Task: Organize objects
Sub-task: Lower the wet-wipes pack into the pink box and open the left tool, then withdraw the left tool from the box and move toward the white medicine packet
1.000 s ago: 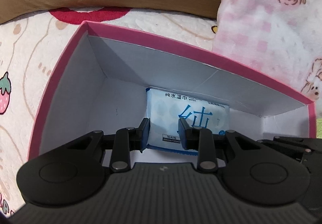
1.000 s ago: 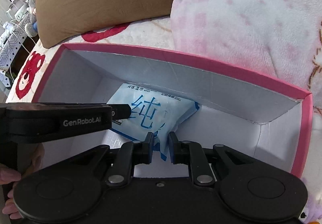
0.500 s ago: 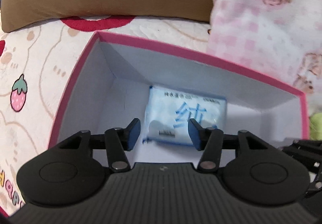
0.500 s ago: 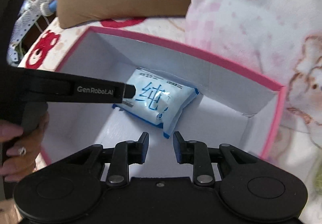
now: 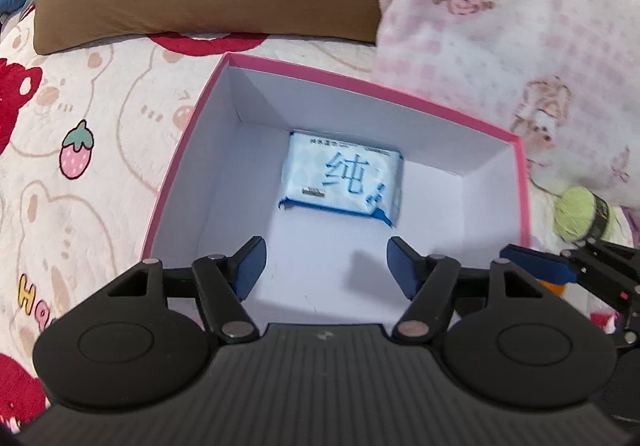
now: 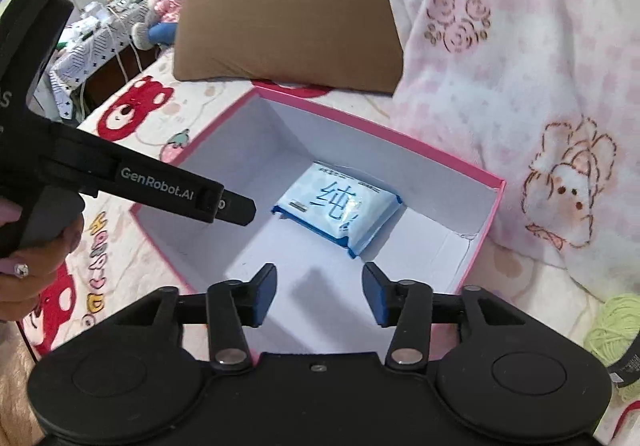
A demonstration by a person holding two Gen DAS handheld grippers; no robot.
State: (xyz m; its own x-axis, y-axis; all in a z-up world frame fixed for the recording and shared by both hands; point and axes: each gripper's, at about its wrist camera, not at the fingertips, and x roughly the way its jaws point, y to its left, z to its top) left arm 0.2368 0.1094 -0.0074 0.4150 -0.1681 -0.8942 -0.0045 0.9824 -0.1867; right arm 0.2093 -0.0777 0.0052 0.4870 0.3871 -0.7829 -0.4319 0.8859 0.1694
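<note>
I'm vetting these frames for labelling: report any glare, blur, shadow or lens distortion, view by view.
Left wrist view: fisheye bends the pink box rim; the wipes pack is slightly soft, its print readable; a faint shadow lies on the box floor; the left tool is sharp. Right wrist view: glare on the pack washes out part of the print; a tool shadow falls on the floor; corners are black.

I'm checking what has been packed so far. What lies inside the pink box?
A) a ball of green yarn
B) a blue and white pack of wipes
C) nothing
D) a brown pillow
B: the wipes pack lies flat on the floor of the box, near its far wall; the yarn sits outside on the bed.
</note>
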